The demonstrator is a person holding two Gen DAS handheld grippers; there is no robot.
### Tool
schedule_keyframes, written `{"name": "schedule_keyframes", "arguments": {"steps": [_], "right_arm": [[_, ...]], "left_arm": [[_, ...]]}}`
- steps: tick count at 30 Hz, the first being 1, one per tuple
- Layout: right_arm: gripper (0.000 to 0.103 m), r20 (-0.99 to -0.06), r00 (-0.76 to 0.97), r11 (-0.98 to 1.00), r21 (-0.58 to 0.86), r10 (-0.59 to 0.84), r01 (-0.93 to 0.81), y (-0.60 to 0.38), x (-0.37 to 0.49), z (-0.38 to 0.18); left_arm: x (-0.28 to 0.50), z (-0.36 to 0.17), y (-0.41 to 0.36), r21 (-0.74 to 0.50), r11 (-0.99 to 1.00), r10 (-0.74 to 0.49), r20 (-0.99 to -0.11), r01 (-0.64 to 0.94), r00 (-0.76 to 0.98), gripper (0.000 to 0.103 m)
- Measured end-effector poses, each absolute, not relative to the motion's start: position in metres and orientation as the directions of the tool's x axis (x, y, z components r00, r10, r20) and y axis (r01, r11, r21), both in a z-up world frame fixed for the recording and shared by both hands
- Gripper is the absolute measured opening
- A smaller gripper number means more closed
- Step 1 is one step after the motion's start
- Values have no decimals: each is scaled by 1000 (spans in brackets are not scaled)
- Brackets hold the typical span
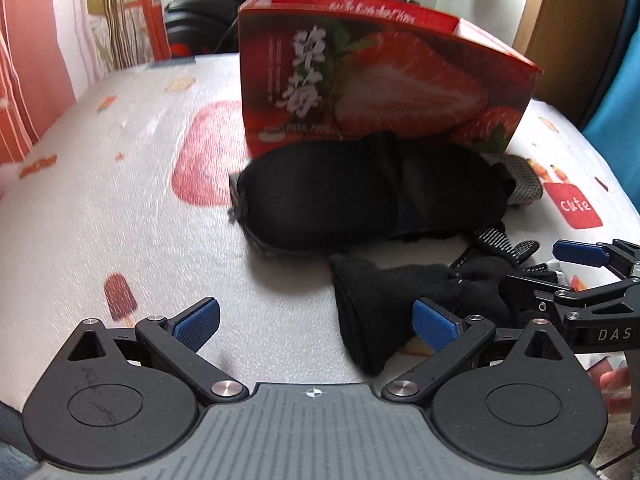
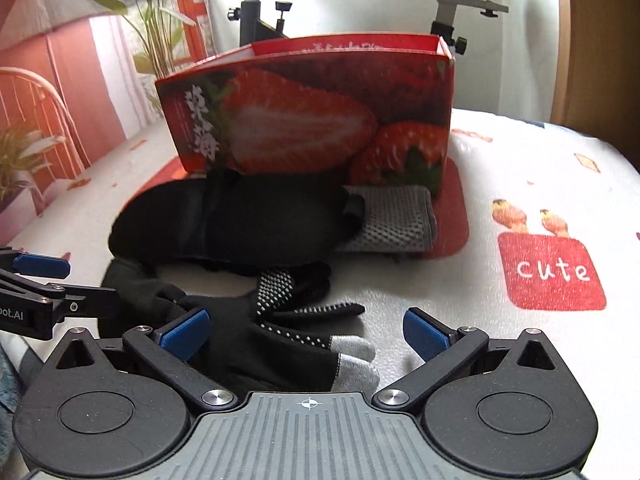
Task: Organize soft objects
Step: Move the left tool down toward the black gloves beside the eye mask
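The box (image 2: 312,116) looks like glossy printed cardboard. The eye mask (image 2: 228,220) is matt black cloth, the pad beside it (image 2: 396,220) is grey mesh fabric. The glove (image 2: 280,336) is black knit with small rubbery dots. The table cover (image 1: 100,220) has fine grainy texture.
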State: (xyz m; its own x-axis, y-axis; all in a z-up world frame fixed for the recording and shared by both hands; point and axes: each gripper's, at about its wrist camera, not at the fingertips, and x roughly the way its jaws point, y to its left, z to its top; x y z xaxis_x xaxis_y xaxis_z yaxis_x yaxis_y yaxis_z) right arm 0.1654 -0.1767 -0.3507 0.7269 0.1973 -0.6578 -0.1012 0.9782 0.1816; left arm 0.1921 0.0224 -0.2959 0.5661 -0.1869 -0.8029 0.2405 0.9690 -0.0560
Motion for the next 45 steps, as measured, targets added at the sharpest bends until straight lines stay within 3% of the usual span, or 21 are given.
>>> {"name": "schedule_keyframes", "arguments": {"steps": [4,14,45], "right_arm": [[103,-671,713,977,190,202,-98,-178,166,-361],[103,-662,728,983,155,181,-102,-174,167,-363],[103,-679,712,984,141,179,-113,-173,168,-362]], "left_arm": [[196,-303,26,-87,972,-195,-824,220,533,103],[197,-307,14,-2,969,-143,-824,249,549,103],[195,-306,11,12,973,-122,-818,229,562,103]]}}
